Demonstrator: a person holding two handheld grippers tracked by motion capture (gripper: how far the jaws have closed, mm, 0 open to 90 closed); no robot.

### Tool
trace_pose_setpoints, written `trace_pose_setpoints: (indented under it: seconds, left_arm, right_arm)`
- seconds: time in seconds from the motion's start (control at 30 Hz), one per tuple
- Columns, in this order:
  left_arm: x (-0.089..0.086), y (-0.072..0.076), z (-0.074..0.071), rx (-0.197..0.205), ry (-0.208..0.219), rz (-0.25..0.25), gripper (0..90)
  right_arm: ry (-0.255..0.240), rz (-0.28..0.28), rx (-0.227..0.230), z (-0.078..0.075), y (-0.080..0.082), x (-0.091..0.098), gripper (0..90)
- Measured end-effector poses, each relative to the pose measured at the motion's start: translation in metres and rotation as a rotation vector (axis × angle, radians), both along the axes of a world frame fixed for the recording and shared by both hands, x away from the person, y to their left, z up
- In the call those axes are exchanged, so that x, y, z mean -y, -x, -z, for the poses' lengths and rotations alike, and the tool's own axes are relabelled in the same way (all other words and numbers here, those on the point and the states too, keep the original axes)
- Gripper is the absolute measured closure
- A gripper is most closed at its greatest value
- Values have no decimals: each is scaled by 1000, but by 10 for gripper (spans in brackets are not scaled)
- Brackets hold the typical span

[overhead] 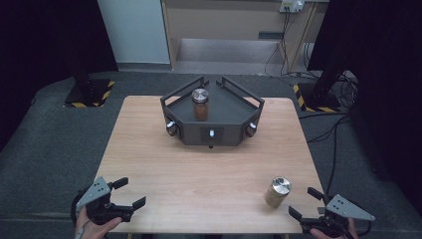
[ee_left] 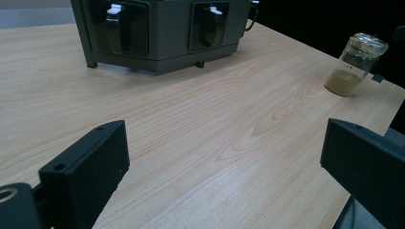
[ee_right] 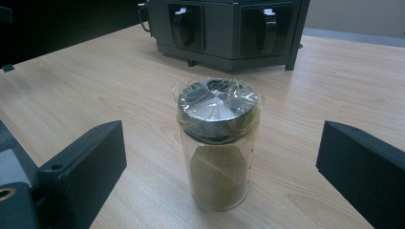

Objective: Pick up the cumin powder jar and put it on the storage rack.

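Wooden table under my left gripper at the near-left corner, jaws wide and empty, dark rack with a jar mid-far, tan-powder jar upright near-right, just ahead of my wide-open right gripper.

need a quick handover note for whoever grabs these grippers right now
Left gripper: open, holding nothing, at the near left edge of the table.
Right gripper: open, holding nothing, at the near right corner, its jaws facing the near jar but apart from it.
Near jar: upright on the table, lid on, part filled with tan powder.
Dark rack: at the far middle, with a second jar of brown powder standing on it.
Done: one jar is on the rack.
Left, most likely: grasp the near jar and set it on the rack too.
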State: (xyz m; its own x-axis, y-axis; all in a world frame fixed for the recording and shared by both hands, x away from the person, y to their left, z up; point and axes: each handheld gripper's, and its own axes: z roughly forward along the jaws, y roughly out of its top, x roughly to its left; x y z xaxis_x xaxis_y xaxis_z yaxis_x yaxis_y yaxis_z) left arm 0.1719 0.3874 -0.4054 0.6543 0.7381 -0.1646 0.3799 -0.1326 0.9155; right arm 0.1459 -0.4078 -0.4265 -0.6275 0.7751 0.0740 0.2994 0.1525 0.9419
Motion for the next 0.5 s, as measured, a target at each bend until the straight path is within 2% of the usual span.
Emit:
trace_pose_setpoints:
  seconds: [0.23, 0.5]
  left_arm:
    - [0, 0, -1, 4, -9, -7, 17]
    - [0, 1, 0, 6, -13, -18, 17]
  right_arm:
    - [-7, -3, 8, -3, 1, 3, 30]
    - [-1, -29, 8, -26, 1, 8, 30]
